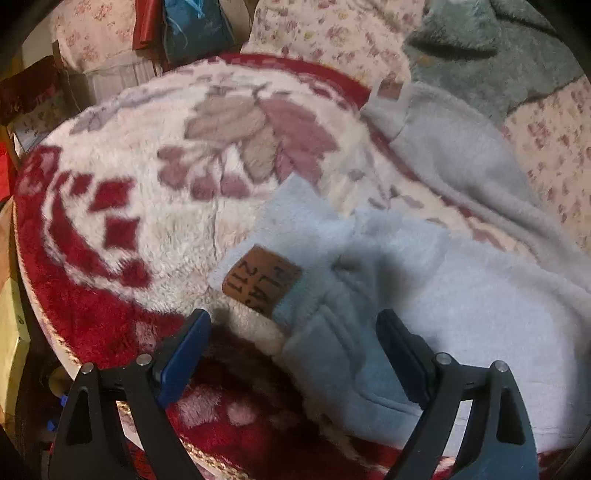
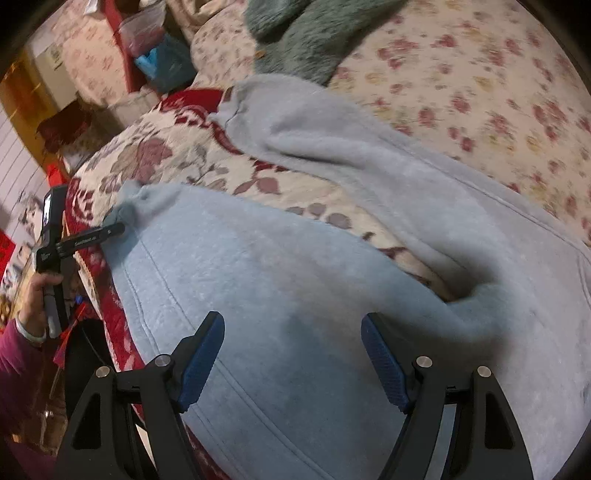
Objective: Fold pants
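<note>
Pale blue fleece pants [image 2: 280, 280] are seen spread over a red and cream floral blanket [image 1: 122, 192] on a bed. The two legs run away toward the far side and diverge, with blanket exposed between them. The far right leg lies partly on a cream flowered sheet [image 2: 480, 96]. A brown label patch [image 1: 262, 280] with dark lettering is noted at the cuff of the near leg in the left wrist view.

The left gripper [image 1: 291, 332] is held spread wide over that cuff; nothing is pinched, and the blue pads [image 1: 184, 354] stand clear on either side. In the right wrist view the same tool is seen at the far left, gripped by a hand [image 2: 37, 295] in a magenta sleeve.

The right gripper [image 2: 291, 332] is likewise released, poised above the broad fleece near the waist. A grey-green furry throw [image 2: 314, 33] lies at the far end.
</note>
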Demonstrator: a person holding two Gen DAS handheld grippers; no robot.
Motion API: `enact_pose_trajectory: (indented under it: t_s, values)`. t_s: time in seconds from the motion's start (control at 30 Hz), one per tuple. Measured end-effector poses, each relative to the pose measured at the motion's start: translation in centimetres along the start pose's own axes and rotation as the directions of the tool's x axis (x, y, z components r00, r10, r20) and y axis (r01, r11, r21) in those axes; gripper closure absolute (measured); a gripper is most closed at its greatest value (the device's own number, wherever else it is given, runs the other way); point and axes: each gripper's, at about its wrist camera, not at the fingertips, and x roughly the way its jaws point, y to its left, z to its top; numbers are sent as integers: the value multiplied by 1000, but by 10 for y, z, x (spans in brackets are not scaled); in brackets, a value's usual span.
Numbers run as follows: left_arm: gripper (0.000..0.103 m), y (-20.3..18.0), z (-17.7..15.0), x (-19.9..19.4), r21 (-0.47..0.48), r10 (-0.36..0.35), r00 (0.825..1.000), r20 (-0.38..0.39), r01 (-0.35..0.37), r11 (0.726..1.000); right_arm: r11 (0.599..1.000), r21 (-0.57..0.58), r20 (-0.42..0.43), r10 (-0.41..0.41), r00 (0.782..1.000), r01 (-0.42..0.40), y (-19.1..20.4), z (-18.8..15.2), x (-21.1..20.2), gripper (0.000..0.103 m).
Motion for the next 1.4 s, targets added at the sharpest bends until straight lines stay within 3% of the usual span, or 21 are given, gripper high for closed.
enact_pose_trajectory:
  t_s: [0.13,0.37,0.53,0.67,0.83,1.0,1.13,1.23,1.4]
  values:
    - [12,-9,5,-26,32,39,996,80,-42,999,996,92,54,-25,998,20,-23,-18,-25,21]
    - [12,-34,22,-64,60,-6,979,203,-6,998,957,258,106,-163,981,131,-90,-66,-87,20]
    - [12,-73,34,-64,103,-160,970,182,143,984,879,456,135,-223,965,139,-152,-98,-122,17]
    - [12,-105,45,-49,115,-283,950,134,269,956,841,527,179,-252,951,123,-184,-87,-132,15]
    - [12,-150,74,-24,231,-348,932,106,317,920,876,445,167,-285,944,186,-199,-42,-120,15]
    - [12,-169,108,16,250,-410,911,51,386,888,921,317,112,-274,955,227,-211,6,-84,15]
    - [12,-185,136,48,295,-415,909,28,389,873,930,278,85,-273,958,240,-217,27,-58,15]
    - [12,-193,162,67,347,-455,890,-8,429,834,942,207,72,-285,956,265,-220,44,-47,15]
    - [12,-204,202,82,480,-462,887,-14,412,775,958,0,44,-286,957,286,-218,70,-35,15]
